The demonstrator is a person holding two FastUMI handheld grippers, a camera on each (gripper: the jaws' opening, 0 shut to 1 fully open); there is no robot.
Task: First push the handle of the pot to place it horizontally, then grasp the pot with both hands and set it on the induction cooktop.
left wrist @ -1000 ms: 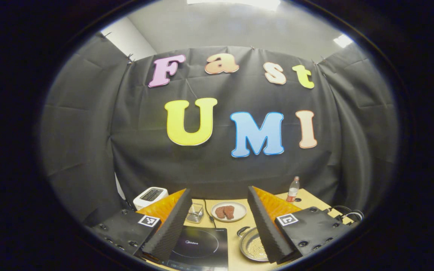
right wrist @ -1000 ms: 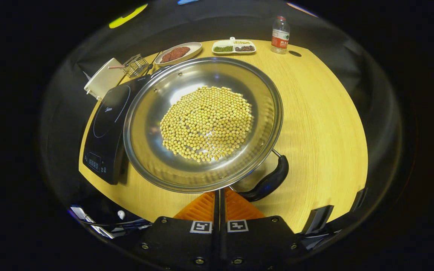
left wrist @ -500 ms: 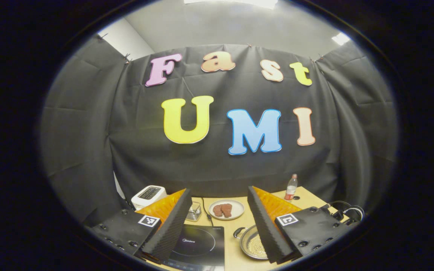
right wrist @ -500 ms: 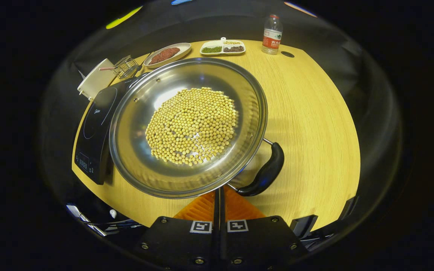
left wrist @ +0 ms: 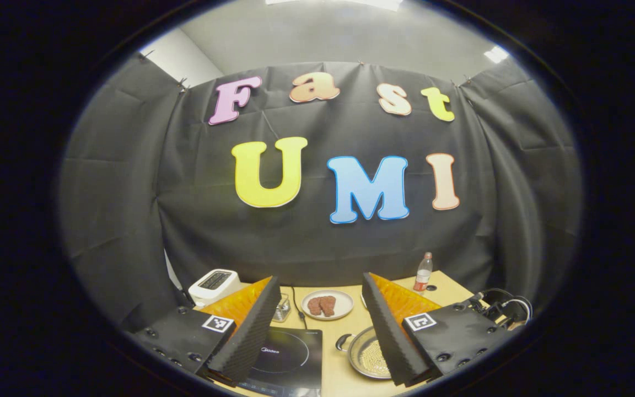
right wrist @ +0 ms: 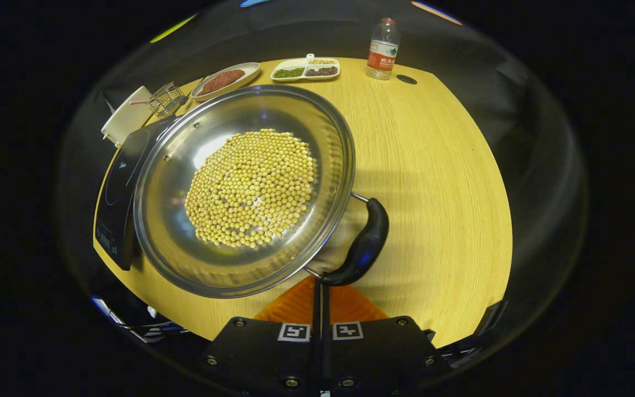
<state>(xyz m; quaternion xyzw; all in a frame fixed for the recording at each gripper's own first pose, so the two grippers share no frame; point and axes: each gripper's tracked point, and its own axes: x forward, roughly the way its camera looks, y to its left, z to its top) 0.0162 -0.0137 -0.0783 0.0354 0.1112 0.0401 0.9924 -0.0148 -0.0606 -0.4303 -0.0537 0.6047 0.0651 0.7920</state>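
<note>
A steel pot [right wrist: 170,251] holding soybeans [right wrist: 248,187] sits on the wooden table [right wrist: 439,176], its left rim over the edge of the black induction cooktop [right wrist: 114,190]. Its black handle [right wrist: 362,248] points toward the near right. My right gripper [right wrist: 320,282] is shut with nothing between its fingers, and its tips touch the near end of that handle. In the left gripper view my left gripper [left wrist: 320,280] is held open well above the table, with the cooktop [left wrist: 287,358] and the pot [left wrist: 355,355] far below between its fingers.
Along the table's far edge stand a plate of meat [right wrist: 221,80], a divided dish of beans [right wrist: 305,70], a water bottle [right wrist: 381,49], a wire basket [right wrist: 166,99] and a white toaster [right wrist: 124,117]. Bare wood lies right of the pot.
The pot has shifted left in the right gripper view and its handle has swung round toward my shut right gripper. The left gripper view has pulled back from the table slightly.
</note>
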